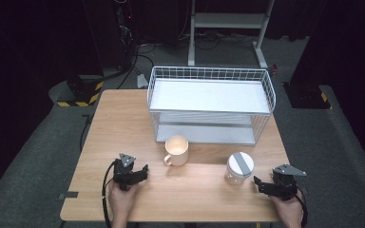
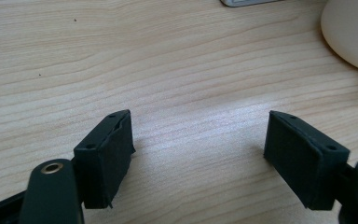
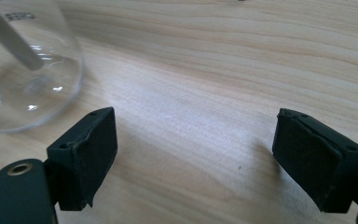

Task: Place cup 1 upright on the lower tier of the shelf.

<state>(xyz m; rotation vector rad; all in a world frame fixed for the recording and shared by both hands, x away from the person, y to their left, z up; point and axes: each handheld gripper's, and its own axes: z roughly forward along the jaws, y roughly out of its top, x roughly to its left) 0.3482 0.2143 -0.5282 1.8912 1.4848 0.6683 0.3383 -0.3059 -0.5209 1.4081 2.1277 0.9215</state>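
left gripper [image 1: 141, 172]: jaws apart, empty, just left of the cream mug [image 1: 177, 150]
right gripper [image 1: 258, 183]: jaws apart, empty, right of mug, beside the glass jar [image 1: 239, 167]

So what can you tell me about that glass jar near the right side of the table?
The glass jar is clear, rounded and looks empty, closed with a flat grey lid. It stands upright on the wooden table, in front of the white wire rack and right of the cream mug. Nothing touches it; the right gripper rests open beside it.
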